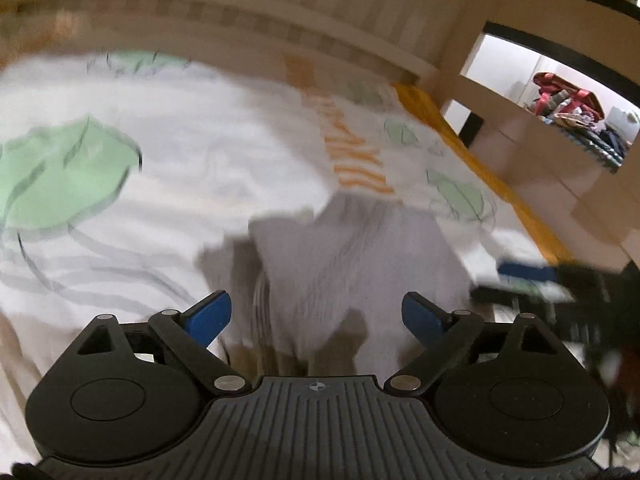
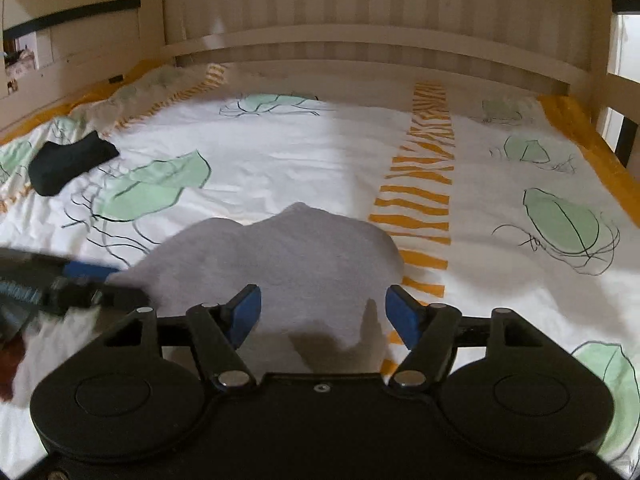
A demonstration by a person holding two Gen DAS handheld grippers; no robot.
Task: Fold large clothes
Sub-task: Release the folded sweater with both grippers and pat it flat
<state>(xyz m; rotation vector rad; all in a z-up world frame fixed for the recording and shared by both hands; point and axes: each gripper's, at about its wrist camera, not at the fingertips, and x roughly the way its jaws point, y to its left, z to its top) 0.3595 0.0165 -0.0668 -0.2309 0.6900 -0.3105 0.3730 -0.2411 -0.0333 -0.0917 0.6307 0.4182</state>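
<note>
A grey garment (image 2: 276,256) lies bunched on the bed's white sheet (image 2: 280,156), which is printed with green leaves and an orange striped band (image 2: 420,184). The right tongs (image 2: 323,312) gape open just before it, gripping nothing. The left tongs (image 1: 316,316) are open too, reaching in from nine o'clock. At ten o'clock a black cloth (image 2: 68,162) lies well apart.
</note>
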